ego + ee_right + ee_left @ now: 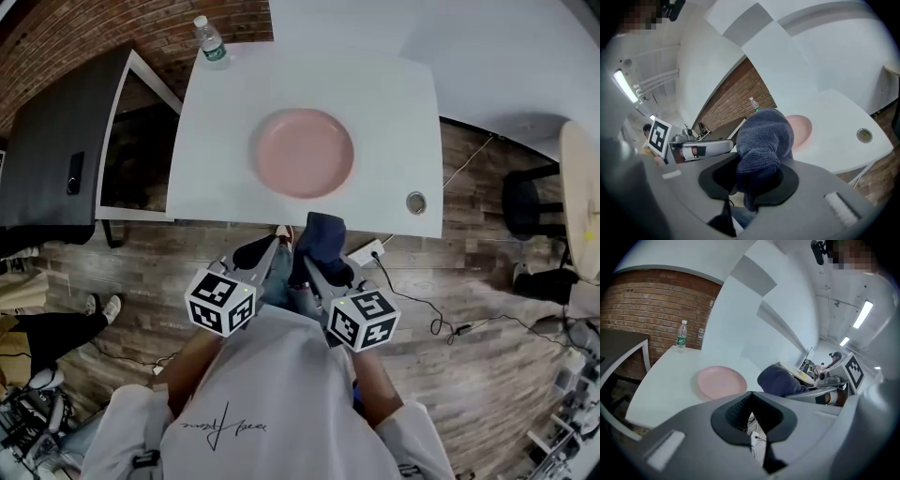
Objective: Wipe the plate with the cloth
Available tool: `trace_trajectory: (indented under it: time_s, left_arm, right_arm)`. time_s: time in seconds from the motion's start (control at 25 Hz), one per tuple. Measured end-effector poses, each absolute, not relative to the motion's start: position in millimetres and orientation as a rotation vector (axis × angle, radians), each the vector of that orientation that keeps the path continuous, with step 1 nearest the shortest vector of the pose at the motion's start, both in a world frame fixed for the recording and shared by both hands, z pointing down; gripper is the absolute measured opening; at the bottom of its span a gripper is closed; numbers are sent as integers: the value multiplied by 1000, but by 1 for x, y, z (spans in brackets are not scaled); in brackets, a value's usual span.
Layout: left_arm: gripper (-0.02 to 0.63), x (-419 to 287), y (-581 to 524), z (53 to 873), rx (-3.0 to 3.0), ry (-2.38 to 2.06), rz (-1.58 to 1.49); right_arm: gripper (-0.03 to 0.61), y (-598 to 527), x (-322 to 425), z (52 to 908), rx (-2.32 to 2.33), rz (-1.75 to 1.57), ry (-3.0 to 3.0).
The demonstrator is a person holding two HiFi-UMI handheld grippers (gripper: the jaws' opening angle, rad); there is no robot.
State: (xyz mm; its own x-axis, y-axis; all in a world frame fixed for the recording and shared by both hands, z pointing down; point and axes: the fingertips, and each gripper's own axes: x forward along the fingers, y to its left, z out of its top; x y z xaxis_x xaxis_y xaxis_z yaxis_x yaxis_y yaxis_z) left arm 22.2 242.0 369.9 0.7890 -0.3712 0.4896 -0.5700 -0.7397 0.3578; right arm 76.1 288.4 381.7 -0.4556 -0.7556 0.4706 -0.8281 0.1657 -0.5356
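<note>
Plate (304, 152) central on table (398, 94), bare margin around | right fingers (787, 183) clamp cloth (764, 140) | left fingers (735, 411) closed, empty

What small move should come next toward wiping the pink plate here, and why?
Probably carry the right gripper forward over the near edge of the white table, toward the round pink plate. Its jaws are clamped on the dark blue cloth, but it hangs short of the table, above the wooden floor, and the cloth does not yet touch the plate.
</note>
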Motion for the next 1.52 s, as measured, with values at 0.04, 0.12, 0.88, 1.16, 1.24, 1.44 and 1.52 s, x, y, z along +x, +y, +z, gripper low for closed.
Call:
trace_trajectory:
  time_s: [0.04,0.12,0.88,1.16,1.24,1.44,1.52]
  left_arm:
    - [15,24,234,368,2481,-704,527]
    - [15,25,217,364,2481,-712,512]
    - [15,25,67,346,2514,-701,421]
    - [15,19,49,361,2481,-729,416]
    - [15,21,47,365,2472,-728,421]
    - [15,22,38,372,2453,-757,431]
    - [15,22,34,377,2436,-772,444]
  right_arm:
    - [100,280,78,381,1578,1164,-2326]
    - [101,263,79,379,1564,1157,-2328]
    - [100,116,69,359,1520,1051,-2311]
    - [100,107,77,367,1519,1062,-2286]
    - [100,104,80,369,1507,1079,-2287]
    - [100,90,83,373,1454,1077,-2301]
    - [100,84,86,378,1443,1085,-2292]
